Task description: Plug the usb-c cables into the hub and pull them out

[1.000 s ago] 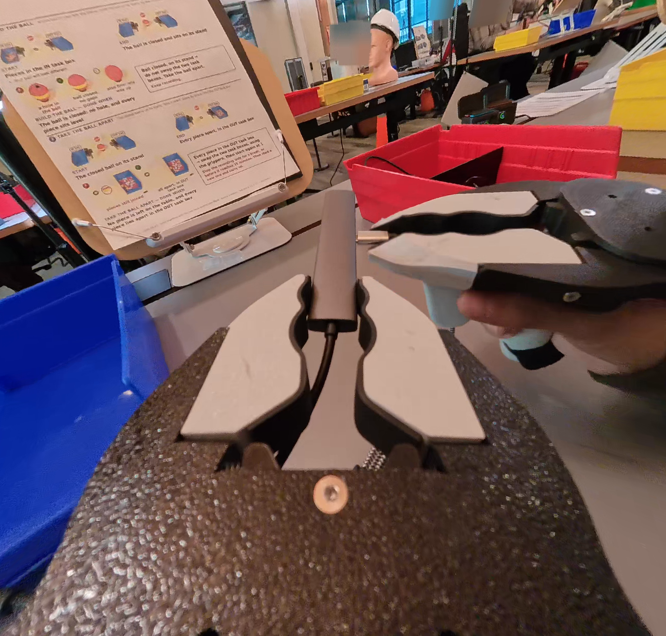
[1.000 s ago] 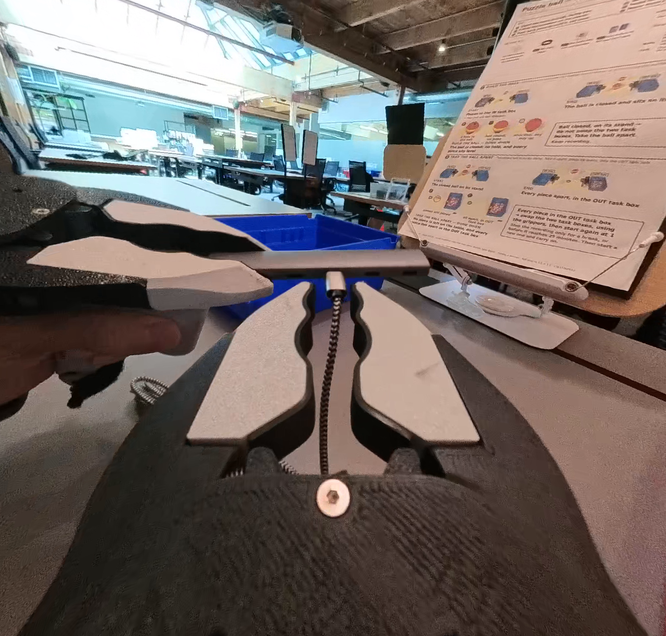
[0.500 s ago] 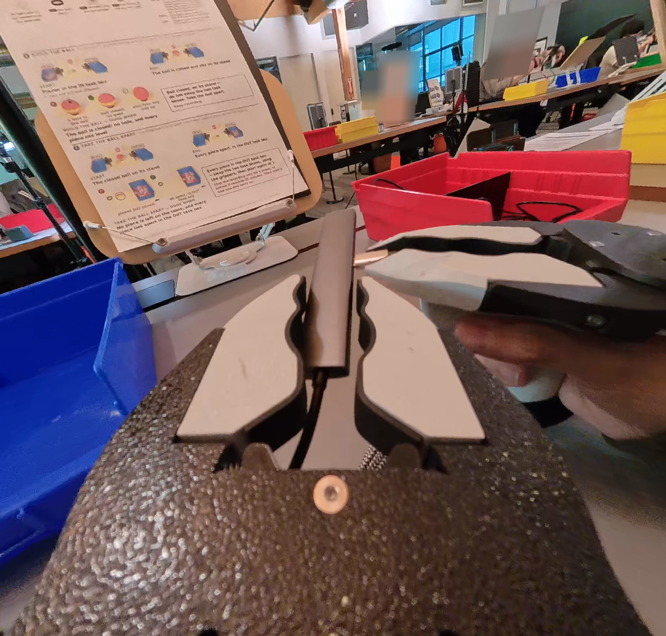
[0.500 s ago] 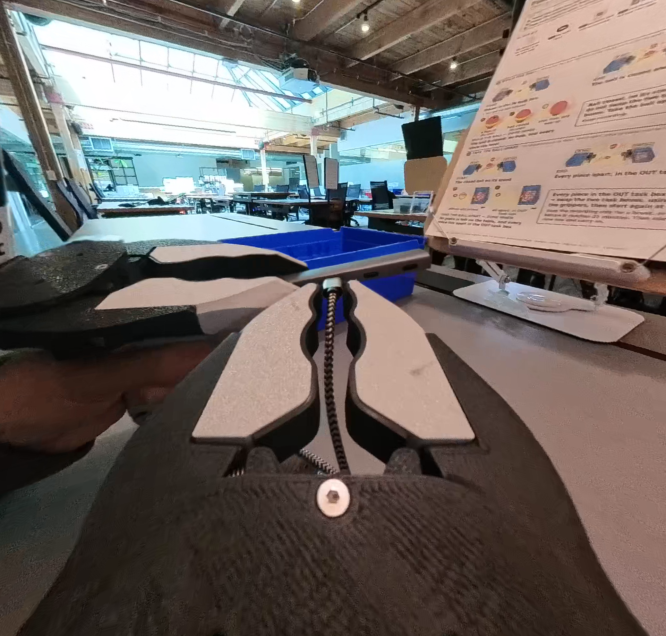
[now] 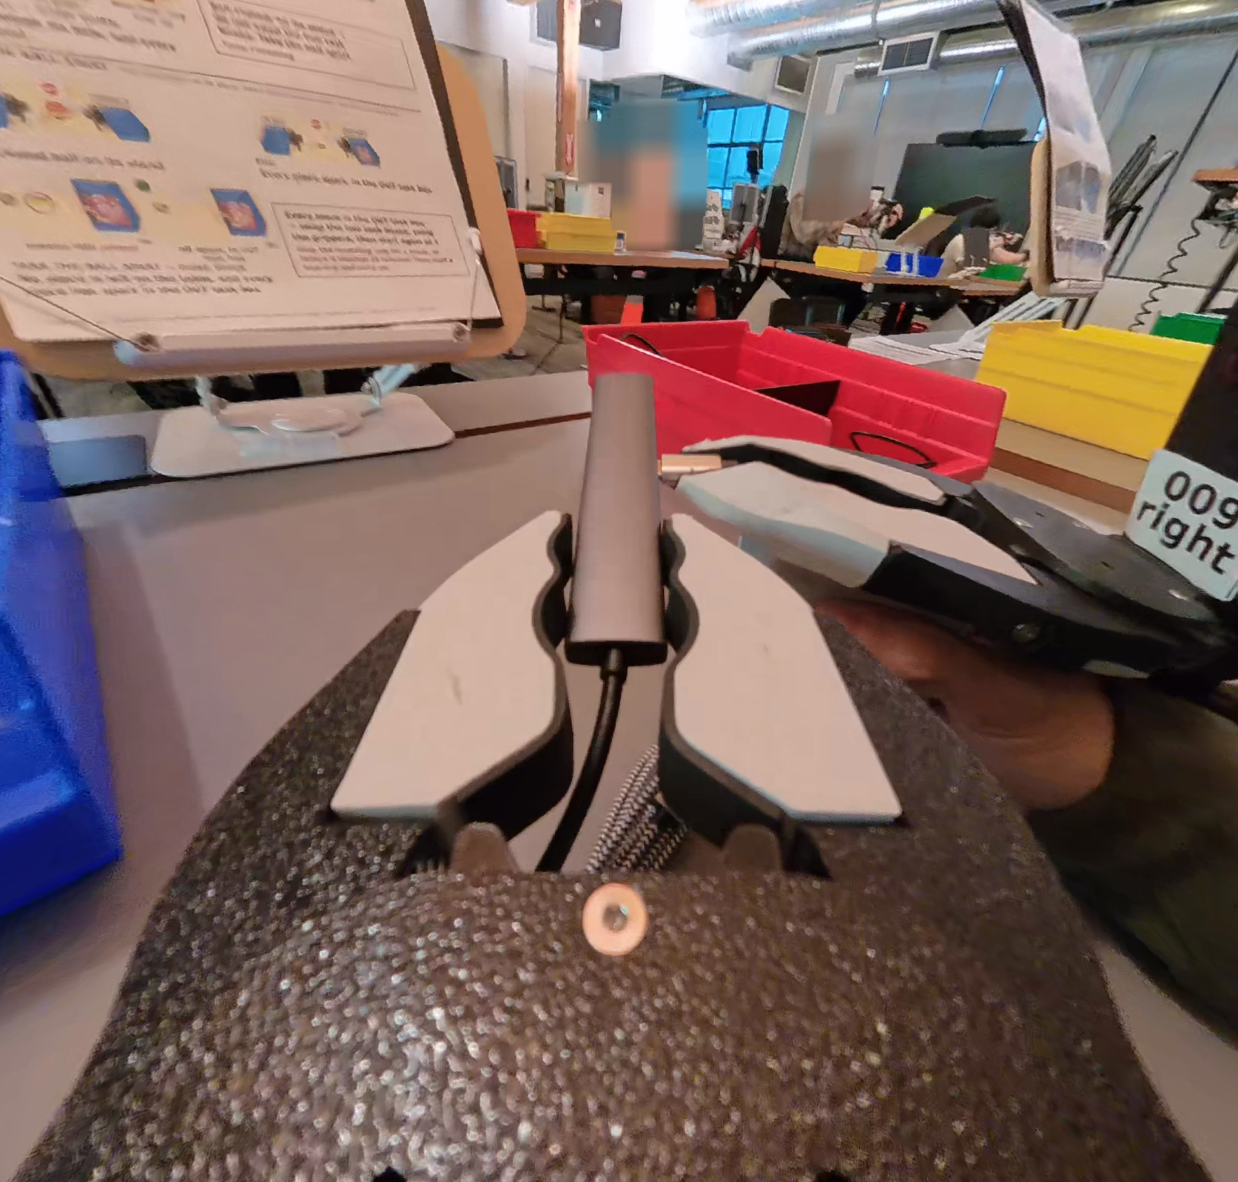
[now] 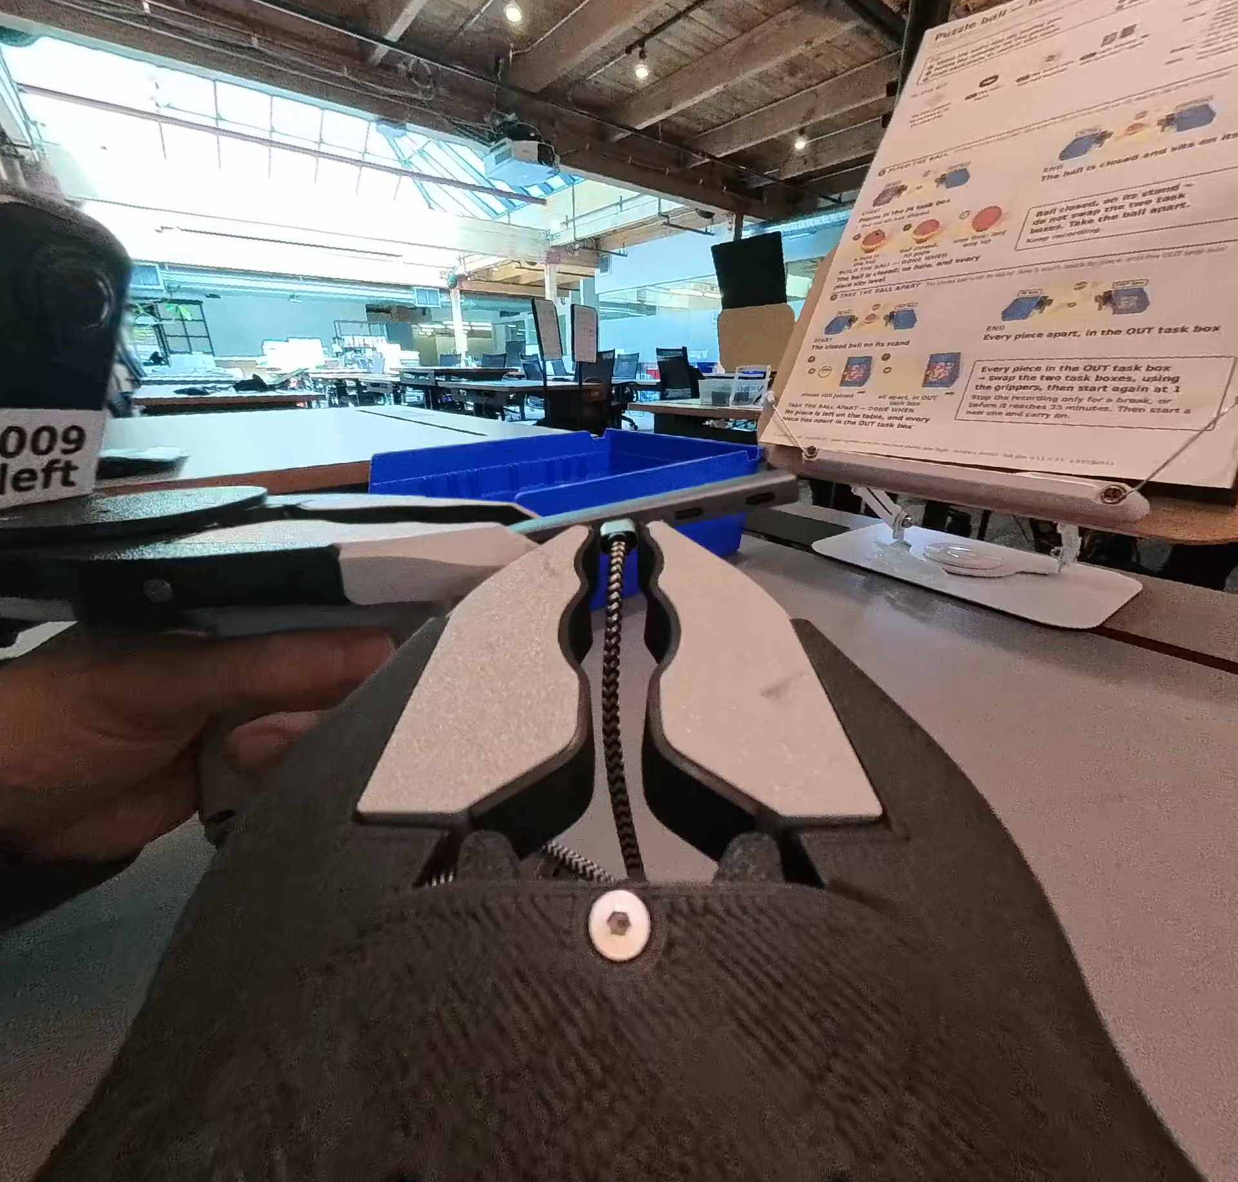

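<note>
My left gripper (image 5: 616, 533) is shut on the near end of a slim grey hub (image 5: 617, 480) and holds it above the grey table, far end tilted up. The hub's black lead (image 5: 596, 734) runs back between the fingers. My right gripper (image 6: 615, 537) is shut on the silver plug (image 6: 611, 528) of a braided usb-c cable (image 6: 613, 681). The plug's tip meets the side of the hub (image 6: 703, 500), beside two free ports; how deep it sits I cannot tell. The right gripper (image 5: 697, 473) comes in from the right with the plug (image 5: 690, 463). The left gripper (image 6: 509, 523) comes in from the left.
A blue bin (image 5: 40, 681) stands at the left and also shows in the right wrist view (image 6: 569, 473). A red bin (image 5: 871, 399) stands behind the right gripper, with a yellow bin (image 5: 1085, 379) farther right. An instruction sheet on a stand (image 5: 234, 145) rises at the back. My two grippers' fingertips are within a few centimetres of each other.
Both grippers have risen and tilted up together, taking the hub and the plug higher above the table. The plug has stayed at the hub's side. Both grips are unchanged.
</note>
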Available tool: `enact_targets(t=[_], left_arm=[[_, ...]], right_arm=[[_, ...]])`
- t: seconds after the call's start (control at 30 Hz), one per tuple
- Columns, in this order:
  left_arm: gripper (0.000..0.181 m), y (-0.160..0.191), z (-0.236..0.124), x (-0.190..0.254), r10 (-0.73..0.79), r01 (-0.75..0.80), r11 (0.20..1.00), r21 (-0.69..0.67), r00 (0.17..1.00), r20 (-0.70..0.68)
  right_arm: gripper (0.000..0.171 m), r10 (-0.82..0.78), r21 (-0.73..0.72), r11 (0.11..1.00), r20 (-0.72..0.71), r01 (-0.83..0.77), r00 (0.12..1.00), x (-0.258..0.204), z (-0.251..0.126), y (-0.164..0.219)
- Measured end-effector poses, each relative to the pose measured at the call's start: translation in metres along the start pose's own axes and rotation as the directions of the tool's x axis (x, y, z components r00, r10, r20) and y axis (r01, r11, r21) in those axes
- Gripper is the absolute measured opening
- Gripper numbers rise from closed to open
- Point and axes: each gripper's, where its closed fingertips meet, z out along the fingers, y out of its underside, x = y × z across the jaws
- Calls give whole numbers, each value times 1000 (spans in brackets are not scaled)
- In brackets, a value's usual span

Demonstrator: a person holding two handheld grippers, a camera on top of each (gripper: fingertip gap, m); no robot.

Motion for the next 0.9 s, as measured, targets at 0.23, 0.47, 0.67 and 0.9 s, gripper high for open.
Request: enact_targets(t=[0.23,0.47,0.67,0.9], left_arm=[[24,-7,-5,-4,159,-159,987,-8,982,97],[25,1,-2,-4,221,-213,973,-86,970,103],[25,4,0,0,226,-217,971,-103,970,85],[25,1,-2,0,214,-209,975,-75,974,68]], right_arm=[[18,-23,17,1000,-13,24,1000,-1,0,-2],[26,3,-1,1000,3,-3,1000,-1,2,1],[11,11,-8,1000,12,-10,1000,1,2,1],[11,-45,-49,998,10,45,999,-2,1,4]])
